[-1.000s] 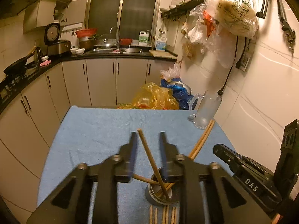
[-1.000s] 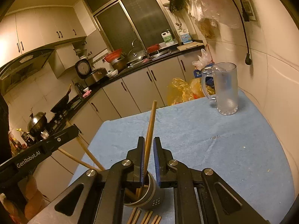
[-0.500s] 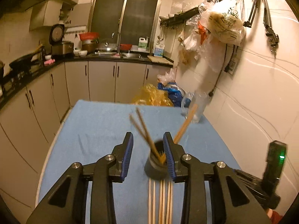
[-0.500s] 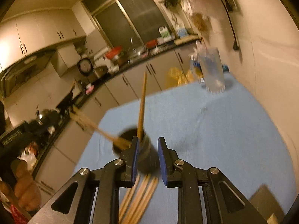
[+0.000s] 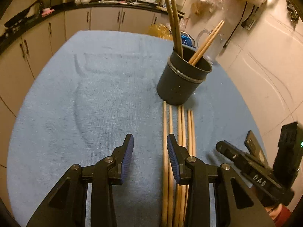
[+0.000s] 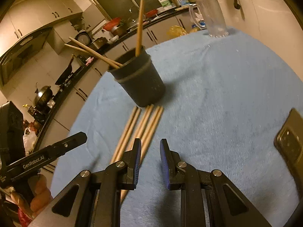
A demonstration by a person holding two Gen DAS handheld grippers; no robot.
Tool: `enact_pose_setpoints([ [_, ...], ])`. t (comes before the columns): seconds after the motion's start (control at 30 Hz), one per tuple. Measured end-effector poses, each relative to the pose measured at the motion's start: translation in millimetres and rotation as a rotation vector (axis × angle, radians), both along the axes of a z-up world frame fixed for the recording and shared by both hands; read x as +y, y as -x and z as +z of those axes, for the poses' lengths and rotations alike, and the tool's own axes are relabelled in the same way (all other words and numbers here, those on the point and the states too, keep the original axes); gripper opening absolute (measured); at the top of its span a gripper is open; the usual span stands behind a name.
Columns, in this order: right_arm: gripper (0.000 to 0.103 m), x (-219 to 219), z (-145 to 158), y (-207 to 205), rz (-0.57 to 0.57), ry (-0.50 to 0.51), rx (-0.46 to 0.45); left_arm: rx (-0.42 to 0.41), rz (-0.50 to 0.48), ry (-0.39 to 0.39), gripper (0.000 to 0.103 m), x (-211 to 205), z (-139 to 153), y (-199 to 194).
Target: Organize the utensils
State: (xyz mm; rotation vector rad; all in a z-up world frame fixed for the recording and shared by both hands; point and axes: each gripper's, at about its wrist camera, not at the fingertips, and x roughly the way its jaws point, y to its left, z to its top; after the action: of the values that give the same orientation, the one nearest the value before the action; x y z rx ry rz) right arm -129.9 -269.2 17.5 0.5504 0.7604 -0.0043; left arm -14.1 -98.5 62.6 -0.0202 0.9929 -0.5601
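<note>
Wooden chopsticks (image 5: 171, 151) lie before dark holder (image 5: 181, 79) — grippers empty.

In the left wrist view the blue-covered surface (image 5: 94, 94) lies bare across the whole left and centre of the frame, open room for a hand. At centre right the dark holder (image 5: 181, 83) stands with chopsticks (image 5: 175, 19) sticking up and outward, and a row of loose chopsticks (image 5: 180, 141) runs from its foot to the bottom edge. In the right wrist view a glass mug (image 6: 214, 17) at upper right and a dark phone (image 6: 291, 141) at the right edge bound the bare stretch between them.
</note>
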Motion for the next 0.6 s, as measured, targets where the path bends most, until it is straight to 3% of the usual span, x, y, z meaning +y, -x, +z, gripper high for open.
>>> enact_pose_setpoints([
  [0.07,0.022,-1,-6,2,-0.015,0.011,0.007,0.041,-0.024,-0.006,0.035,-8,-6,-7],
  [0.23,0.022,-1,-20,1,-0.002,0.011,0.046,0.043,-0.067,-0.069,0.035,-36,-17,-15],
  [0.6,0.022,-8,-23,2,-0.002,-0.047,0.027,0.073,-0.095,-0.164,0.016,-72,-37,-46],
])
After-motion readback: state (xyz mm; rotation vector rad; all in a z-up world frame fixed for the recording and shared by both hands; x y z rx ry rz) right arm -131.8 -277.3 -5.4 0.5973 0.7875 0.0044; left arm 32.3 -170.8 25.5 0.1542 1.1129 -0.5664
